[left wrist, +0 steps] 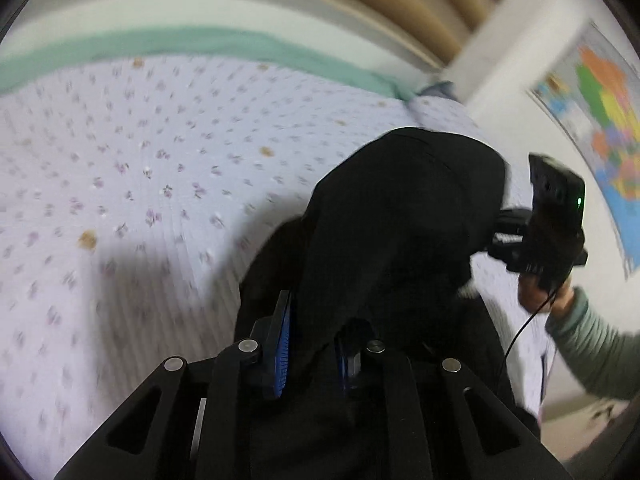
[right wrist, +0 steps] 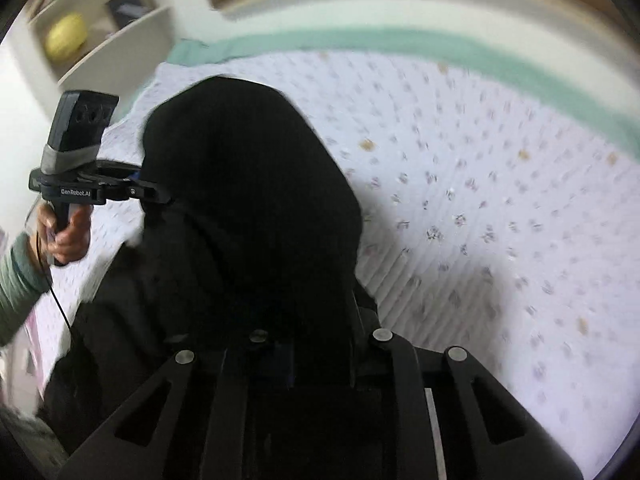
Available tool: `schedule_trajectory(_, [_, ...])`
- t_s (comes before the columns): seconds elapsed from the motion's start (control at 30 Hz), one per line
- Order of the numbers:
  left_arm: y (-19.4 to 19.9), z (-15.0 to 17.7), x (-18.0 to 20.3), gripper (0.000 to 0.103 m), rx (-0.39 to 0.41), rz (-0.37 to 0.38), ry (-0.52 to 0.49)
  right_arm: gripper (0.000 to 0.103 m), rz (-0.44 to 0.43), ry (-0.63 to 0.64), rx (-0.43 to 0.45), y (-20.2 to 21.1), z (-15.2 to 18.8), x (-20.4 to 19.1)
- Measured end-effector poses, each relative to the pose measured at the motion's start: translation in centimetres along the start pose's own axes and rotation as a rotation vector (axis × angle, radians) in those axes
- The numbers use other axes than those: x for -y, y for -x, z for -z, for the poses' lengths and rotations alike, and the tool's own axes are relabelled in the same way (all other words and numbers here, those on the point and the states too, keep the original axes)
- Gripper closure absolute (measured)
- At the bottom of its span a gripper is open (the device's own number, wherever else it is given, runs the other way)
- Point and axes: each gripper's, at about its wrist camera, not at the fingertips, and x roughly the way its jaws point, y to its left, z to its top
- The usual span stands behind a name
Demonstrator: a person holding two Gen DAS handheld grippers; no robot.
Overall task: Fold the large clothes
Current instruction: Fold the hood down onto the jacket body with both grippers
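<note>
A black garment (left wrist: 400, 216) hangs bunched between two hand-held grippers above a bed. The left gripper (left wrist: 316, 344) is clamped on the cloth, which drapes over its blue-padded fingers (left wrist: 282, 350). The right gripper (right wrist: 316, 344) is closed on the same garment, its fingertips buried in the dark folds. From the left wrist view, the right gripper shows at the garment's right edge, held by a hand (left wrist: 536, 292) in a grey-green sleeve (left wrist: 596, 352). The bed is covered by a pale floral bedsheet (left wrist: 140, 168), bare and open to the left of the garment and, in the right wrist view, to its right. A green band (right wrist: 480, 52) edges the sheet's far side. A coloured wall map (left wrist: 608, 120) hangs at right.
</note>
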Motion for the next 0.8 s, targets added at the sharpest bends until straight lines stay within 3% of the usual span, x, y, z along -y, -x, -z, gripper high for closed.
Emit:
schedule_trajectory(0.13, [3.8,4.6,4.3,0.084,0.016,-0.052,-0.051,0.082,0.079,0.049,0.026,4.0,4.0,-4.8])
schedule_trajectory(0.23, [4.7,8.4,6.4,0.084,-0.013,-0.089,-0.067,0.082,0.107,0.067,-0.002,5.1,7.7,-7.8])
schedule_trajectory(0.4, [5.2,14.5,8.3,0.084,-0.049,-0.054,-0.016,0.082,0.105,0.065,-0.056,5.7,13.9,-11.4])
schedule_trajectory(0.53, [4.6,19.1,9.3,0.084,-0.123,-0.018,0.014,0.081,0.131,0.084,-0.126,5.0,18.4,-13.1])
schedule_trajectory(0.67, [4.5,22.6,9.8,0.084,-0.226,-0.096,0.024,0.079,0.172,0.091,-0.196,3.6,20.3,-15.9])
schedule_trajectory(0.8, [8.3,22.9,9.8,0.084,-0.175,-0.135,0.055,0.074,0.176,0.066,-0.193,7.1,20.5,-15.9])
